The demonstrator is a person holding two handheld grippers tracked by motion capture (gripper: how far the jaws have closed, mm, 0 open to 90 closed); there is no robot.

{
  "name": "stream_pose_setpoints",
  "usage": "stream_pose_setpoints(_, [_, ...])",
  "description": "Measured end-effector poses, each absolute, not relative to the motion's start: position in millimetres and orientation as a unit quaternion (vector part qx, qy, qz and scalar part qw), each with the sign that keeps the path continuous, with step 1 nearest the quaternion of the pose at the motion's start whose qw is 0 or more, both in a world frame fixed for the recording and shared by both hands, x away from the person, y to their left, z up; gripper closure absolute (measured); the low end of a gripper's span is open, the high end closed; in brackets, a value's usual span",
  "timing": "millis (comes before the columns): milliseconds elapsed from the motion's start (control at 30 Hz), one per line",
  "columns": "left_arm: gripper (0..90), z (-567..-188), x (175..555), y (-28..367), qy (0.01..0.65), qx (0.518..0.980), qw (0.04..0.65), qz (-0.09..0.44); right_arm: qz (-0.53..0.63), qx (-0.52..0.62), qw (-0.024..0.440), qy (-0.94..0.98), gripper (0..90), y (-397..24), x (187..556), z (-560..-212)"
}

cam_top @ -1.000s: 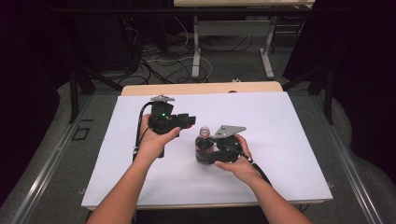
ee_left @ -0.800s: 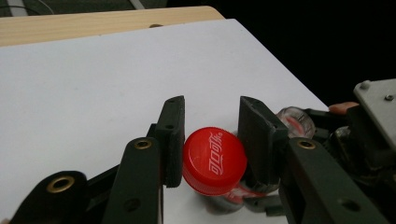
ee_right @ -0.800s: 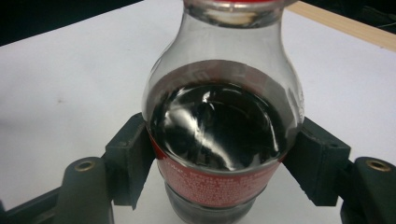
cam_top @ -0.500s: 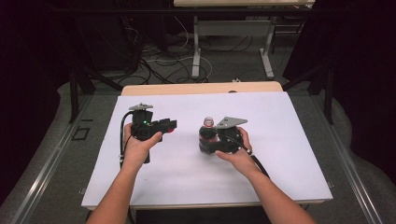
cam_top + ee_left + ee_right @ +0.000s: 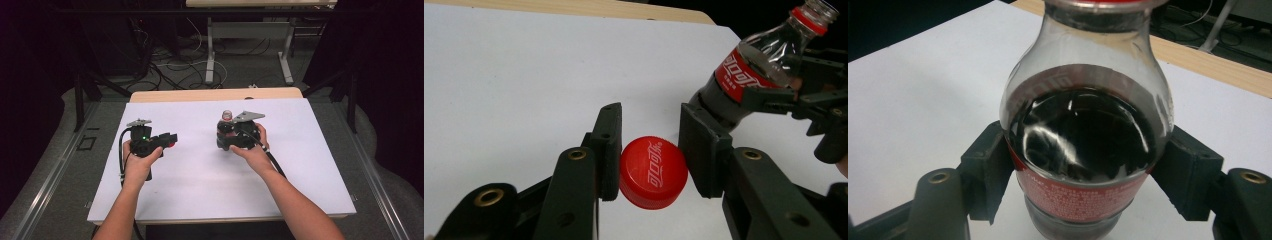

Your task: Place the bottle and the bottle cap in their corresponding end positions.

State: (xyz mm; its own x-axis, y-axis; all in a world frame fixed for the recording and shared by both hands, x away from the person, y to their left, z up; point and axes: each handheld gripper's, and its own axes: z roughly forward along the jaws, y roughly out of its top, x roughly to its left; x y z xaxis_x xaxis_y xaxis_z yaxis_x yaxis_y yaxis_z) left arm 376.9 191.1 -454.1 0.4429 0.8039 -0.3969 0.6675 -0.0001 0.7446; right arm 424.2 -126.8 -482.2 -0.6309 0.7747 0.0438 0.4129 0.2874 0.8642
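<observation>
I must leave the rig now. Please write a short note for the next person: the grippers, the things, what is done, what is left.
Left gripper: shut on the red cap, held off to the left above the white sheet.
Right gripper: shut on the cola bottle, around its label, bottle about upright.
Done: cap is off; the bottle's neck is open, dark drink inside.
Left: probably set the cap down on the sheet, or screw it back. Keep the bottle upright so nothing spills.

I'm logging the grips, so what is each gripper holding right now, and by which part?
The left gripper clamps the red cap by its sides. The right gripper clamps the cola bottle around its labelled body.
</observation>
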Motion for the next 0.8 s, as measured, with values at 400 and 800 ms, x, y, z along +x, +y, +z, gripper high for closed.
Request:
stream_pose_setpoints(400, [62.6, -464, 375, 199, 0.531, 0.696, 0.478, 0.066, 0.445, 0.415, 0.202, 0.767, 29.6, -118, 454, -496])
stream_pose_setpoints(800, [62.6, -471, 377, 198, 0.534, 0.698, 0.474, 0.059, 0.443, 0.402, 0.203, 0.775, 29.5, -108, 457, -506])
